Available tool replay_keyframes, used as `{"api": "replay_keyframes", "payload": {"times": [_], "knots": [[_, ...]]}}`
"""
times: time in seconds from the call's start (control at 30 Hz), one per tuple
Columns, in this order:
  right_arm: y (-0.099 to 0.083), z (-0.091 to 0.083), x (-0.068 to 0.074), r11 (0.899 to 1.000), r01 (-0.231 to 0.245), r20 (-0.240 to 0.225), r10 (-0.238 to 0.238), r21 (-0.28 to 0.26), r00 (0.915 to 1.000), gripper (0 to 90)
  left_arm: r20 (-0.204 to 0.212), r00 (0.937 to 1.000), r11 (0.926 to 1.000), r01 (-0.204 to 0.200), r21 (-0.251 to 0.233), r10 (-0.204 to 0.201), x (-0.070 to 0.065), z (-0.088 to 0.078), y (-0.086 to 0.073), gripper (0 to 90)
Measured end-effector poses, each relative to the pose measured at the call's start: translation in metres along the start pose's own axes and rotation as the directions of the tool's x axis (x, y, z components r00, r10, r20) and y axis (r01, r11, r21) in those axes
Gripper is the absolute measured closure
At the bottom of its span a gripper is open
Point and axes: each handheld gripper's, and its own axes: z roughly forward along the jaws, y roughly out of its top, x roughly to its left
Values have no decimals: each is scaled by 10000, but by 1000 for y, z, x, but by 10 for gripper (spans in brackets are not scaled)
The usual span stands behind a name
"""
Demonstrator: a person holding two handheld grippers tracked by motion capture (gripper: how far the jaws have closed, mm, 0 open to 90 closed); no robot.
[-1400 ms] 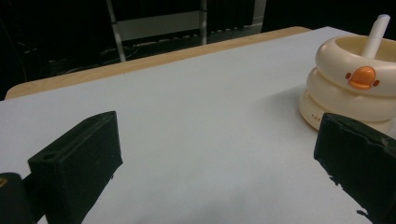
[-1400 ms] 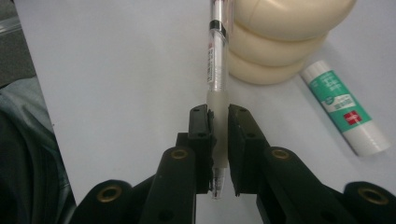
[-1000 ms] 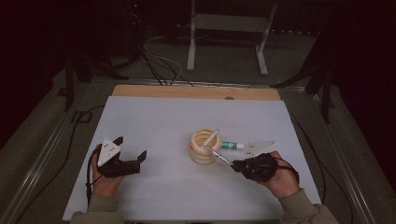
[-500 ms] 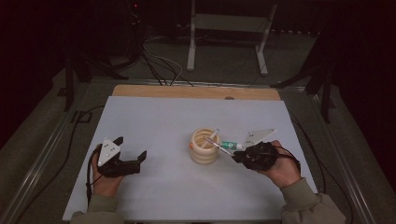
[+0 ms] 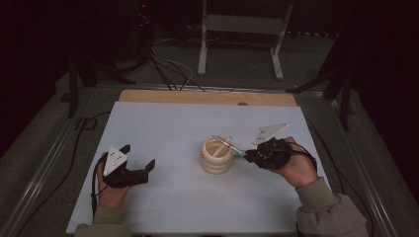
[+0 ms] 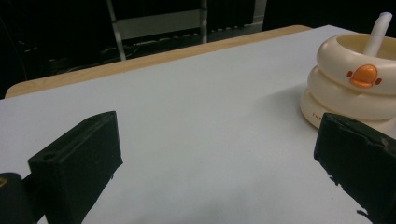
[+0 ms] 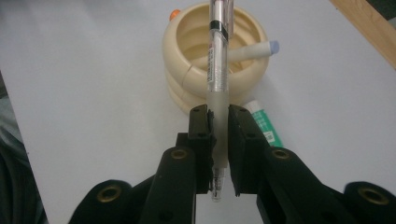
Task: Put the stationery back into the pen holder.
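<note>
From the high view, the right hand-held gripper (image 5: 252, 155) holds a clear pen (image 5: 228, 145) slanted over the rim of the cream ringed holder (image 5: 216, 155) near the middle of the desk (image 5: 163, 128). The left hand-held gripper (image 5: 138, 158) rests well apart to the left with its jaws spread and nothing between them. The dim light makes the pen's tip hard to trace.

In the left gripper view, both jaws are cut off by the frame; the holder (image 6: 350, 88) is cropped at the right edge and shows an orange mark and a white stick (image 6: 379, 32) inside.

In the right gripper view, the jaws are clamped on the pen (image 7: 218, 70), whose upper end runs out of the frame. A green-and-white tube (image 7: 264, 123) lies half hidden behind one jaw.
</note>
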Motion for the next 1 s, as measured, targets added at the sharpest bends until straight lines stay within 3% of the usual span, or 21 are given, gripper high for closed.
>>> {"api": "replay_keyframes", "payload": {"times": [0.53,1.0], "knots": [[25,2,-8,9986,258,-21,-257,461,9997,811,-38,10000,10000,-6,-2,6,1,-1,0,14],[28,7,-13,9961,253,-40,-251,850,9997,804,-43,10000,10000,-13,22,13,1,-1,0,14]]}}
